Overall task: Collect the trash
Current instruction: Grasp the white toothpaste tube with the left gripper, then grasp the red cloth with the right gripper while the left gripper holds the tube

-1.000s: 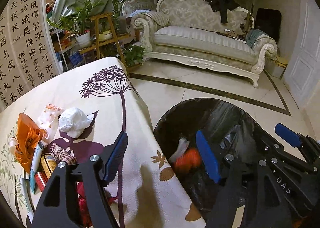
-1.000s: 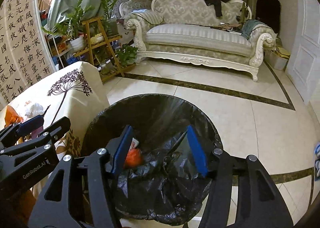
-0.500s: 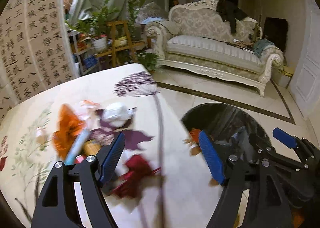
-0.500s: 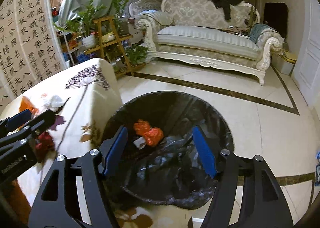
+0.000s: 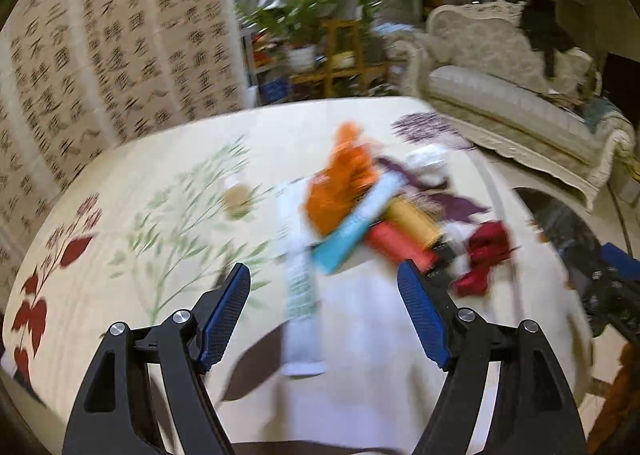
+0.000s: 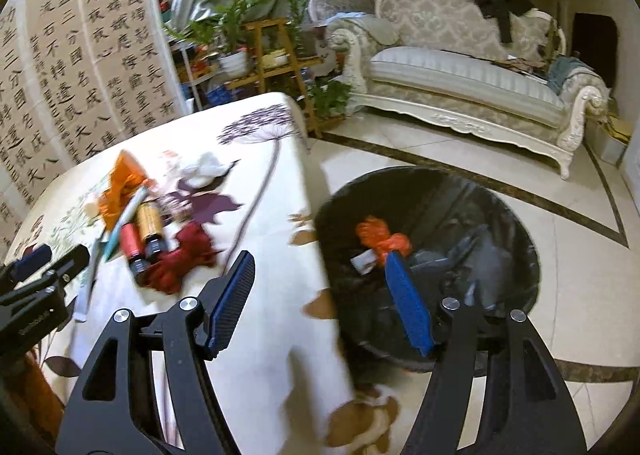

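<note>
Left wrist view blurred: left gripper (image 5: pixel 324 315) gaped wide, nothing between blue pads, above floral tablecloth (image 5: pixel 160 215). Trash pile lay ahead on cloth: orange wrapper (image 5: pixel 340 183), teal tube (image 5: pixel 356 223), red can (image 5: pixel 400 245), yellow can (image 5: pixel 412 219), red crumpled wrapper (image 5: pixel 486 255). Right gripper (image 6: pixel 320 299) likewise spread and empty, over table edge beside black-lined bin (image 6: pixel 508 215). Orange scrap (image 6: pixel 382 235) lay inside bin.

Trash pile (image 6: pixel 160 223) on table (image 6: pixel 272 335), bin (image 6: pixel 432 215) just right of table, wrapper (image 6: pixel 382 237) in bin, sofa (image 6: pixel 460 83) behind.
</note>
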